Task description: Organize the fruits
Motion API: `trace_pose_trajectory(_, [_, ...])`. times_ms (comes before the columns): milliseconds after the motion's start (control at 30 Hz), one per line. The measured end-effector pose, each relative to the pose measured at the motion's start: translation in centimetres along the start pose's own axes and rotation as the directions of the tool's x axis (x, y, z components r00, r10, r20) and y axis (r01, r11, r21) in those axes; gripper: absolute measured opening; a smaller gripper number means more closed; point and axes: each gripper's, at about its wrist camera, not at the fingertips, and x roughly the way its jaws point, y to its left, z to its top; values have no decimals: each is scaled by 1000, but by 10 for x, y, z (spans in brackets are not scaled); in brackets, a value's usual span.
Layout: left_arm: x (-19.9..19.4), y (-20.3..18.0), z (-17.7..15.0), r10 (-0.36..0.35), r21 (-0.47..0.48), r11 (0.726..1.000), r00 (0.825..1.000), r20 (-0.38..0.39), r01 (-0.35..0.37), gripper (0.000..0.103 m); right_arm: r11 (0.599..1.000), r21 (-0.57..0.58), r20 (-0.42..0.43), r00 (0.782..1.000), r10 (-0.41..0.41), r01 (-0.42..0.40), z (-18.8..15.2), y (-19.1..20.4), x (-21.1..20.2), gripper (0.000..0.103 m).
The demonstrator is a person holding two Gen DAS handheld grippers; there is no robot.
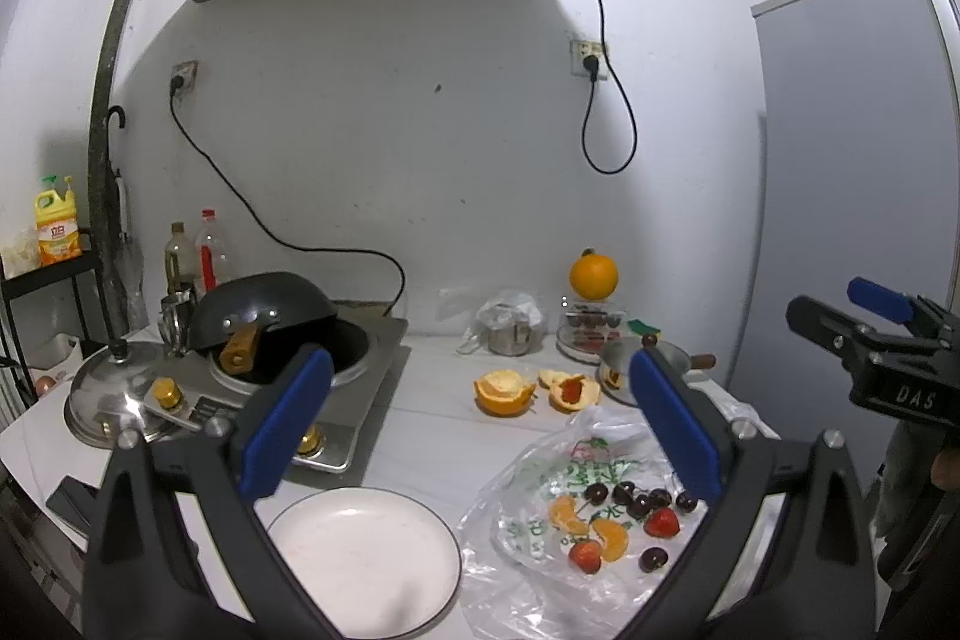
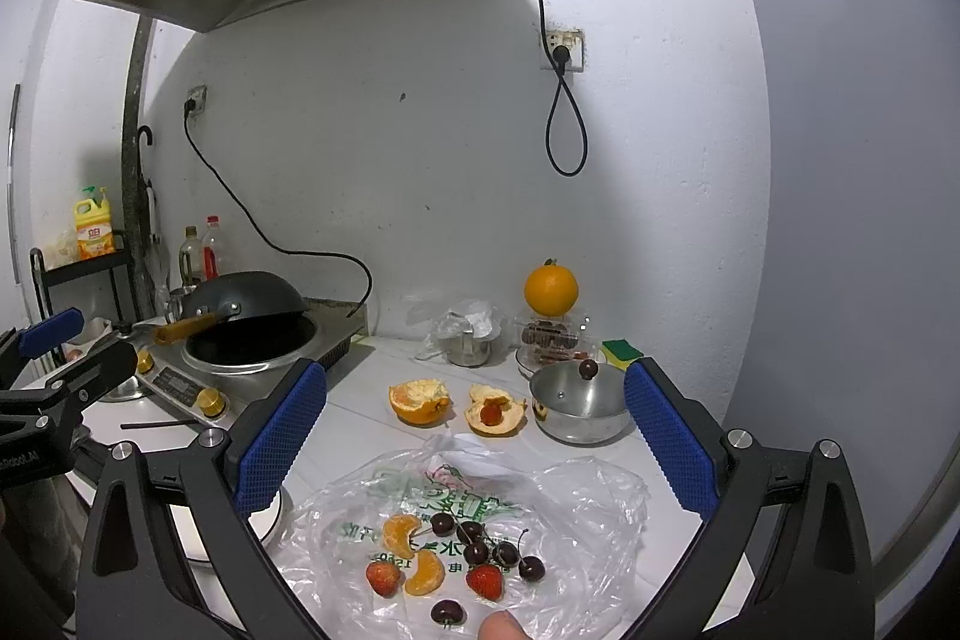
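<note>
A clear plastic bag (image 1: pixel 540 490) (image 2: pixel 576 496) lies flat on the white counter. On it rest two strawberries (image 2: pixel 485 580), two orange segments (image 2: pixel 401 533) and several dark cherries (image 2: pixel 477 550). An empty white plate (image 1: pixel 363 559) sits left of the bag; only its edge (image 2: pixel 270 523) shows in the right wrist view. My left gripper (image 1: pixel 480 418) hovers open above plate and bag. My right gripper (image 2: pixel 474 430) hangs open over the bag. Both hold nothing. The right gripper's body (image 1: pixel 870 346) shows at the right edge of the left wrist view.
Two orange peels (image 2: pixel 420 400) lie behind the bag, one cupping a strawberry (image 2: pixel 491 413). A steel pot (image 2: pixel 579 403) stands right of them. A whole orange (image 2: pixel 551 289) tops a clear box. A wok (image 2: pixel 240 304) rests on the stove (image 1: pixel 360 388) at the left.
</note>
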Motion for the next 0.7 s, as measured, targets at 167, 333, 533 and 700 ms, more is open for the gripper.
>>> trace_pose_trajectory(167, [-1, 1, 0, -1, 0, 1000, 1000, 0, 1, 101, 1000, 1, -3, 1000, -1, 1, -1, -1, 2, 101])
trace_pose_trajectory(333, [0, 1, 0, 0, -2, 1000, 1000, 0, 0, 101, 1000, 1, -3, 1000, 0, 0, -1, -1, 2, 101])
trace_pose_trajectory(533, [2, 0, 1, 2, -2, 1000, 1000, 1, -2, 101, 1000, 0, -4, 1000, 0, 0, -1, -1, 2, 101])
trace_pose_trajectory(700, [3, 0, 2, 4, 0, 1000, 1000, 4, -4, 101, 1000, -2, -2, 1000, 3, -3, -2, 0, 2, 101])
